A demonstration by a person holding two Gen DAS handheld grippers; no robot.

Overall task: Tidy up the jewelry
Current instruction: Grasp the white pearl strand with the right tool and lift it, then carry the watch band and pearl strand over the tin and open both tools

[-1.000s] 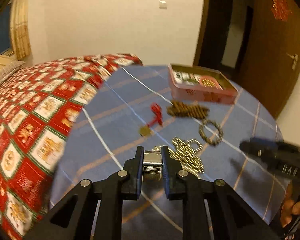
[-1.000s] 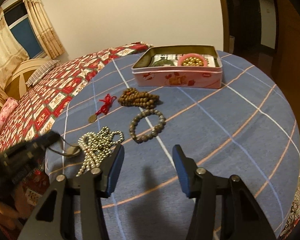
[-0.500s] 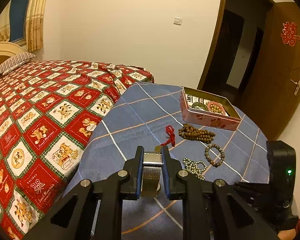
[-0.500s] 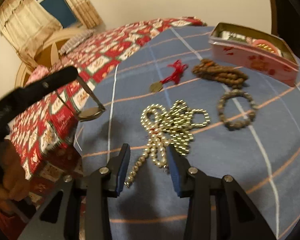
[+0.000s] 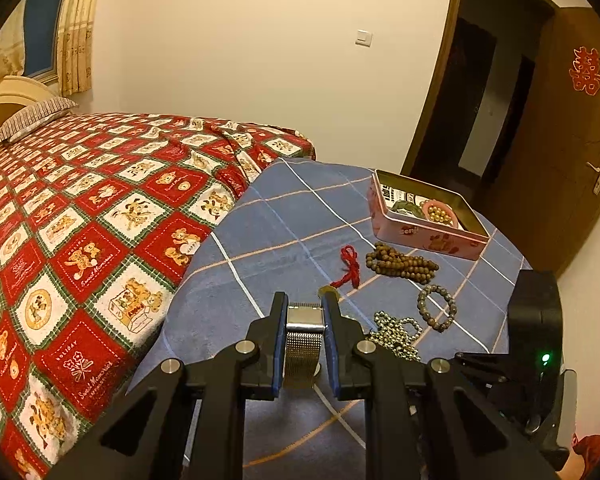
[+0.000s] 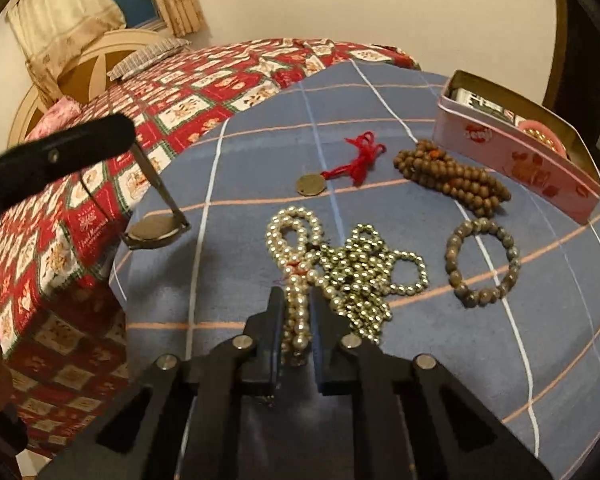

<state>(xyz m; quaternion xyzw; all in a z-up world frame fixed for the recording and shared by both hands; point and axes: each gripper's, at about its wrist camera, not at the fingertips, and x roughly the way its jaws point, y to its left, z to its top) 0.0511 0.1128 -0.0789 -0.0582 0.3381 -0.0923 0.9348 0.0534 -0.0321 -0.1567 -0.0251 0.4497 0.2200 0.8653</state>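
- Red-and-white patchwork bedspread with teddy-bear squares (image 5: 100, 216): fills the left of both views, beside the table.
- Blue cloth with white and orange grid lines (image 6: 260, 120): covers the round table; all loose jewelry lies on it.
- Left gripper (image 5: 303, 312): black, blue-padded jaws clenched on the mesh band of a silver metal wristwatch (image 5: 304, 340). From the right wrist view the watch's round case (image 6: 156, 229) hangs at the table's left edge, low over the cloth; contact cannot be told.
- Right gripper (image 6: 296, 312): jaws drawn narrow around a loop of the gold-coloured metal bead necklace (image 6: 340, 264), which lies heaped at the table's centre. Beads fill the gap; whether the pads actually press them cannot be told.
- Bronze round medallion on a red knotted cord (image 6: 340, 168): beyond the gold beads, apart from them.
- Brown wooden bead strand (image 6: 452, 176): bunched right of the red cord, just in front of the tin.
- Grey stone bead bracelet (image 6: 482, 262): a flat open ring right of the gold beads, apart.
- Pink rectangular open metal tin (image 6: 512, 156): far right; a pink ring case with gold beads (image 5: 440, 212) sits inside.
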